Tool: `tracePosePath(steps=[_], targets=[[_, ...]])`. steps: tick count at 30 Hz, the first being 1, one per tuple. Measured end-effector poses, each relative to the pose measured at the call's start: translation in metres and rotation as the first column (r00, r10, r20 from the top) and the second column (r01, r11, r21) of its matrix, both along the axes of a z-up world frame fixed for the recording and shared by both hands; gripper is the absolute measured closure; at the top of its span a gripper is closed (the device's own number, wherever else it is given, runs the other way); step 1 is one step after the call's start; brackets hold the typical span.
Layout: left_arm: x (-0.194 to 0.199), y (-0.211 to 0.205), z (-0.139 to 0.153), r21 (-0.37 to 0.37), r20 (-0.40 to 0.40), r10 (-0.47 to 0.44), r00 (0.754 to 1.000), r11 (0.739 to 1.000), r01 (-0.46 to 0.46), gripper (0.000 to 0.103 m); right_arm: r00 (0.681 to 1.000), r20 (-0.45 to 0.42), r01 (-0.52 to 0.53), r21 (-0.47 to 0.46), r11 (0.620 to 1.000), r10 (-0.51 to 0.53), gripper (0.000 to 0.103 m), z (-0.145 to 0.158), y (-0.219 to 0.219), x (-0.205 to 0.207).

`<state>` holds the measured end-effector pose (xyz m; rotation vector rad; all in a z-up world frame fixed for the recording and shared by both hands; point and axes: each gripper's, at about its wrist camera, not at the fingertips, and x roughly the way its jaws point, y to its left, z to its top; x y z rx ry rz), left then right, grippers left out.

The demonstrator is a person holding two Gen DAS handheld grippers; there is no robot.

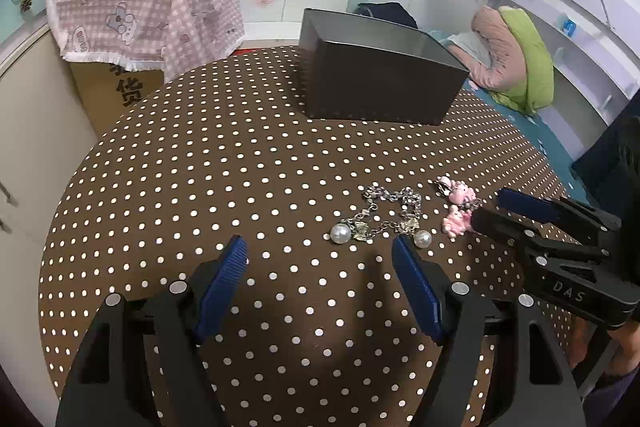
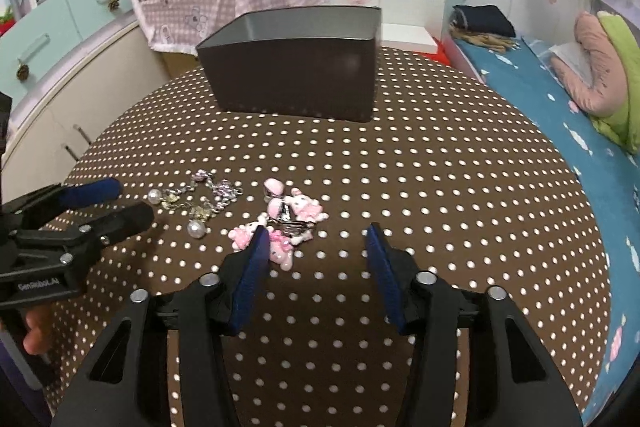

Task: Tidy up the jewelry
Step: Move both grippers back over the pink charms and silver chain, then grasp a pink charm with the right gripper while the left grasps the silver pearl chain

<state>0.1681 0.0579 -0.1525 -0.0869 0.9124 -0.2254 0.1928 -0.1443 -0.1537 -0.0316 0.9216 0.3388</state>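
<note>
A silver chain with two pearls (image 1: 384, 217) lies on the polka-dot table (image 1: 240, 167), just ahead of my left gripper (image 1: 320, 247), which is open and empty. A pile of pink bunny charms (image 2: 284, 223) lies beside the chain (image 2: 196, 203), right at the left fingertip of my right gripper (image 2: 316, 235), which is open and empty. The charms show in the left wrist view (image 1: 456, 207) next to the right gripper (image 1: 492, 207). The left gripper (image 2: 120, 203) shows at the left of the right wrist view. An open dark box (image 1: 376, 71) (image 2: 296, 63) stands at the table's far side.
A pink checked cloth (image 1: 148, 3) covers a cardboard box behind the table. A bed with a blue sheet (image 2: 560, 107) and pillows (image 2: 600, 67) lies to the right. Cabinets (image 2: 60, 27) stand to the left.
</note>
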Motion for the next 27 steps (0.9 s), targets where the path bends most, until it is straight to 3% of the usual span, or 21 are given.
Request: tracePosePath(steps=[8,10,16,22,27], targets=[[0.002,-0.002,-0.001,0.000,0.000,-0.013,1.000,1.000,0.013,0.030,0.998,-0.037,-0.048,0.070,0.996,0.051,0.088,0.000,-0.003,0.003],[0.002,-0.002,-0.001,0.000,0.000,-0.015,1.000,1.000,0.015,0.030,0.999,-0.035,-0.036,0.063,0.997,0.038,0.089,0.001,-0.009,0.002],[0.001,-0.003,-0.001,-0.016,-0.002,-0.013,1.000,1.000,0.013,0.030,0.999,-0.042,0.008,0.100,0.995,-0.003,0.087,0.004,-0.032,0.001],[-0.001,-0.009,-0.001,-0.037,-0.005,-0.034,0.999,0.999,0.034,0.031,0.999,-0.047,0.019,0.101,0.995,-0.015,0.086,0.003,-0.022,0.004],[-0.001,-0.019,-0.002,-0.025,-0.003,-0.056,0.998,0.998,0.056,0.031,0.998,-0.044,0.050,0.063,0.997,-0.047,0.066,-0.001,-0.017,0.008]])
